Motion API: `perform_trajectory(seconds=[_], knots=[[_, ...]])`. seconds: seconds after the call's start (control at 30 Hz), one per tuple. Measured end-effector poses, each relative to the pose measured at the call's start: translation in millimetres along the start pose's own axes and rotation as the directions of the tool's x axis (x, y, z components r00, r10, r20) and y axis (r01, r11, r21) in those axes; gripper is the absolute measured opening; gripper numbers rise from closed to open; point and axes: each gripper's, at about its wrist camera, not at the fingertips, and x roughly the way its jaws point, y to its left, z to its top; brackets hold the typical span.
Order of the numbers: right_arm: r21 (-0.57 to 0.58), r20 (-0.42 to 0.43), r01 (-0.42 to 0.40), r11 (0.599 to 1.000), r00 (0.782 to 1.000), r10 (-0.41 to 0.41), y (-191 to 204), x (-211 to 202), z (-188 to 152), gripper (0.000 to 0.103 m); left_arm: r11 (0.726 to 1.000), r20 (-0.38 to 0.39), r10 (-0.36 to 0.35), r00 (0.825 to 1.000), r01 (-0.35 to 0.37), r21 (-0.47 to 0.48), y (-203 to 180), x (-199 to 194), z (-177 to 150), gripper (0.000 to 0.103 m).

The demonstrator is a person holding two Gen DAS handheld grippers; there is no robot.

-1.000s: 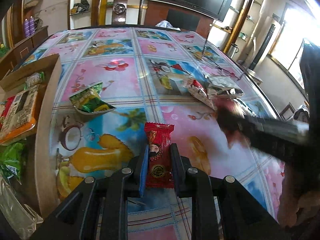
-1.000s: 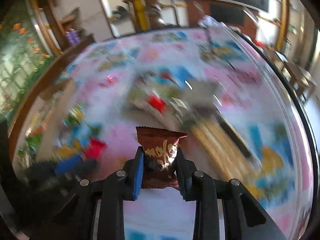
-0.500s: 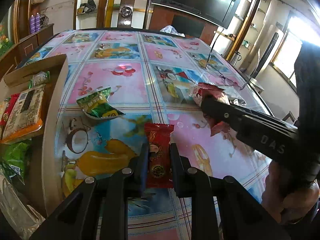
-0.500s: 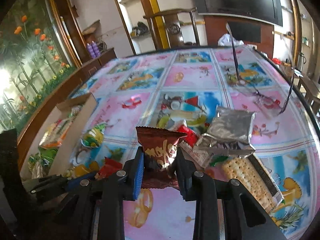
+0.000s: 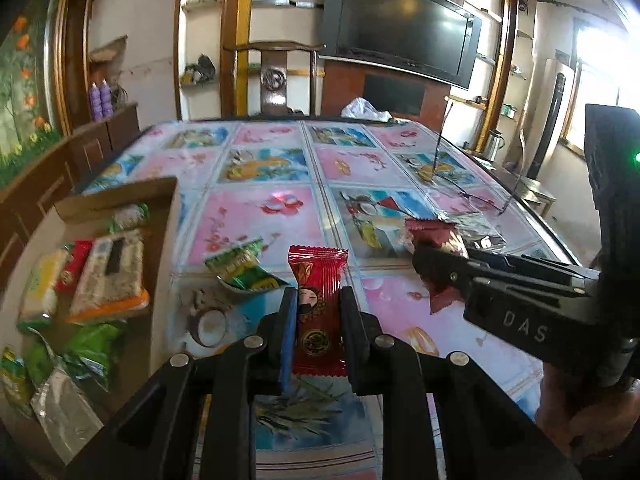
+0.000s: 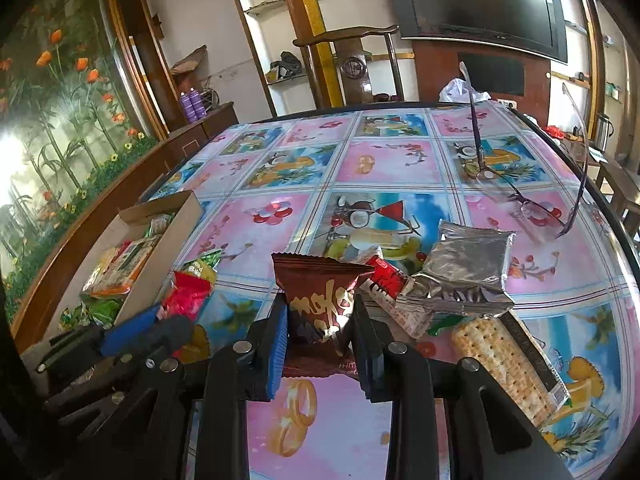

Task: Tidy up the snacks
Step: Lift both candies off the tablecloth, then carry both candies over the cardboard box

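- Left wrist view: the left gripper [image 5: 318, 312] is clenched on a red snack packet [image 5: 318, 308], which stands upright between the two pads, above the table [image 5: 260, 216] with its fruit-pattern cloth.
- Left of that packet stands an open cardboard box [image 5: 166, 240] holding several packets, among them a long cracker pack [image 5: 112, 272] with an orange edge and green bags nearer the camera.
- Between the box and the red snack packet a green snack packet [image 5: 244, 270] lies on the cloth.
- Right of the red snack packet the right gripper [image 5: 434, 266] reaches in from the side, closed on a brown snack packet [image 5: 434, 236]; a hand [image 5: 580, 412] holds its handle at the lower right edge.
- Right wrist view: the right gripper [image 6: 320, 320] grasps the brown snack packet [image 6: 320, 292], upright between its pads, above the table [image 6: 392, 160].
- Just right of the brown packet lies a pile: a red-and-white packet [image 6: 386, 280], a silver foil pack [image 6: 464, 268] over it, and a clear-wrapped cracker sleeve [image 6: 508, 364] nearest the camera.
- Beyond the pile, eyeglasses [image 6: 532, 200] rest on the cloth.
- Left of the brown packet the left gripper [image 6: 172, 320] holds the red snack packet [image 6: 186, 292], with the cardboard box [image 6: 160, 248] further left.
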Motion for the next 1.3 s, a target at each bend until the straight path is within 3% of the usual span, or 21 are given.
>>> perform_trajectory(seconds=[0.33,0.8,1.0,1.3], knots=[[-0.001,0.027,-0.015,1.000,1.000,0.015,6,-3,1,0.032,0.996,0.075,0.078,0.994,-0.081,0.030,1,-12,5,0.019],[0.076,0.036,-0.039,0.996,0.999,0.036,17,-1,4,0.032,0.994,0.113,0.106,0.988,-0.103,-0.025,24,-23,16,0.020],[0.061,0.049,-0.074,0.995,0.996,0.072,46,2,6,0.032,0.989,0.137,0.119,0.983,-0.105,-0.099,56,-32,26,0.020],[-0.026,0.031,-0.146,0.989,0.989,0.147,108,15,4,0.032,0.955,0.121,0.200,0.972,-0.166,-0.245,140,-43,38,0.020]])
